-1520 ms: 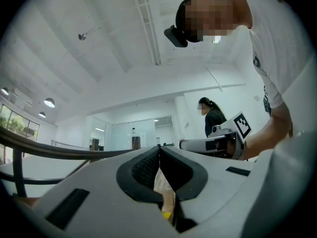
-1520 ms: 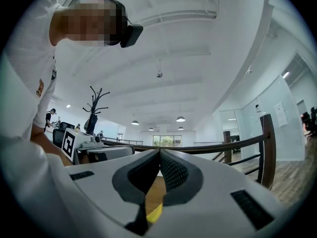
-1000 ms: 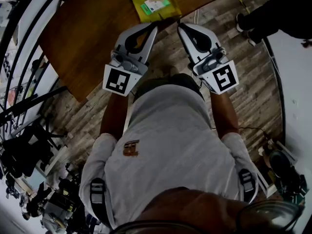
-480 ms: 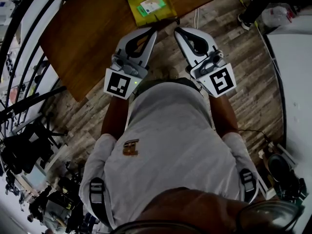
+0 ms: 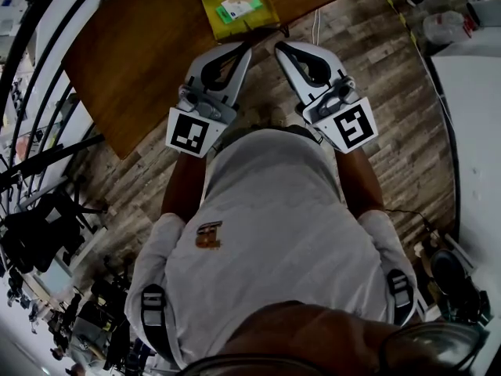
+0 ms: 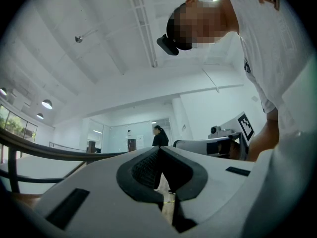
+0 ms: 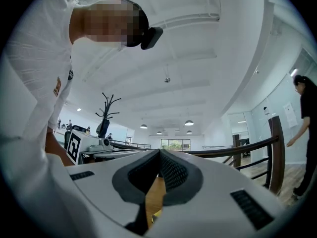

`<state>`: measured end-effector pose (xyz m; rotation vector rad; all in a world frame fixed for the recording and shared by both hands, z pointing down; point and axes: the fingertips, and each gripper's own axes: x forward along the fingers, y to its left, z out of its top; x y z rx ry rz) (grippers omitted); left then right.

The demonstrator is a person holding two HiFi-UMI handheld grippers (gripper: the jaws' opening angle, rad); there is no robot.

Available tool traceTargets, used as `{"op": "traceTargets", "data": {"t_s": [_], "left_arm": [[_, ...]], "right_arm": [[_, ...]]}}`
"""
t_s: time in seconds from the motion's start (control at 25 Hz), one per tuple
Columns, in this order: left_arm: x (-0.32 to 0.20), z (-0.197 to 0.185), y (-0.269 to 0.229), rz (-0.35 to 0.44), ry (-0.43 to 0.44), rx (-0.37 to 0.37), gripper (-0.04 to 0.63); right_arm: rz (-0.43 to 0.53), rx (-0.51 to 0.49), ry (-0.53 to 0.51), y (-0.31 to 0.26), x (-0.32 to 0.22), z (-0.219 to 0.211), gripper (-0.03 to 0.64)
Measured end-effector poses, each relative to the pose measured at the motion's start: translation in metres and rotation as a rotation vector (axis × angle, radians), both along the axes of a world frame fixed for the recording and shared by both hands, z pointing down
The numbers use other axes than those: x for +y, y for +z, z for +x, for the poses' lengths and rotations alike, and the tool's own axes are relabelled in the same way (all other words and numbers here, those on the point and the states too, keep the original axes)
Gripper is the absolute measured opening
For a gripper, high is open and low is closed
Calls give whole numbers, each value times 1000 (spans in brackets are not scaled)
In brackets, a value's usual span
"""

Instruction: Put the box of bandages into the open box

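The green-and-white box of bandages (image 5: 239, 5) lies on a yellow box (image 5: 254, 18) at the near edge of the brown table (image 5: 141, 61). A grey part shows just behind the yellow box at the picture's top edge. My left gripper (image 5: 249, 45) and right gripper (image 5: 278, 47) are held side by side in front of my chest, tips pointing at the table edge just short of the yellow box. Both are shut with nothing between the jaws. In the gripper views, the left gripper (image 6: 159, 148) and right gripper (image 7: 159, 151) tilt up toward the ceiling.
Dark railings (image 5: 35, 61) curve along the left. A white surface (image 5: 473, 131) stands at the right, plastic containers (image 5: 448, 27) beyond it. A white cable (image 5: 315, 27) lies on the wood floor. One person (image 6: 159, 136) stands far off, another (image 7: 304, 133) by the railing.
The dark-clothed person at the top right has left the head view. Both grippers have edged slightly closer to the table edge and stayed shut.
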<state>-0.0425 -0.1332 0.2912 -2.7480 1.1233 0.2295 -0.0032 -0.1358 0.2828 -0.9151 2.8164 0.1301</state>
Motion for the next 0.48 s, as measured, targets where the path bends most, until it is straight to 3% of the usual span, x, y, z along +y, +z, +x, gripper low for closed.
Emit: {"op": "traceTargets", "data": {"t_s": [0.48], "left_arm": [[-4, 7, 6, -7, -6, -17, 20]], "right_arm": [[-7, -6, -24, 5, -5, 3, 32]]}}
